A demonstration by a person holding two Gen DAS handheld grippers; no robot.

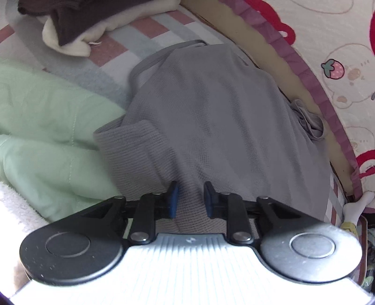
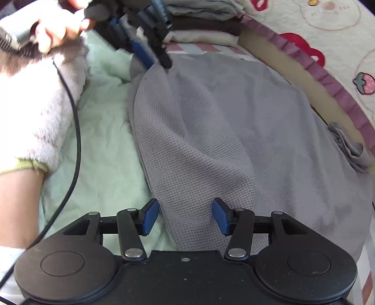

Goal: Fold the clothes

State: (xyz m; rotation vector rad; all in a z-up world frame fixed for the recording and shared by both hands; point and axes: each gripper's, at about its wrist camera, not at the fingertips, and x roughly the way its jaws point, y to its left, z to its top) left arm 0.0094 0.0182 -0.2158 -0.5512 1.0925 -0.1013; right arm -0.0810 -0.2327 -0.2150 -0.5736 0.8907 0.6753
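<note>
A grey waffle-knit garment [image 1: 211,117] lies spread on the bed, its sleeve folded in at the left. My left gripper [image 1: 191,199] is pinched on a raised ridge of this fabric, with cloth filling the narrow gap between its blue pads. In the right wrist view the same garment [image 2: 234,129] stretches away, and the left gripper [image 2: 161,58] grips its far left edge. My right gripper [image 2: 185,215] stands open over the garment's near edge. Its pads are wide apart and do not press on the cloth.
A pale green quilt [image 2: 105,140] lies left of the garment. Folded clothes [image 2: 204,21] are stacked at the back. A purple-frilled, cartoon-printed mat [image 1: 328,58] borders the right. A person's hand [image 2: 58,30], fluffy sleeve [image 2: 35,105] and black cable [image 2: 76,131] sit at the left.
</note>
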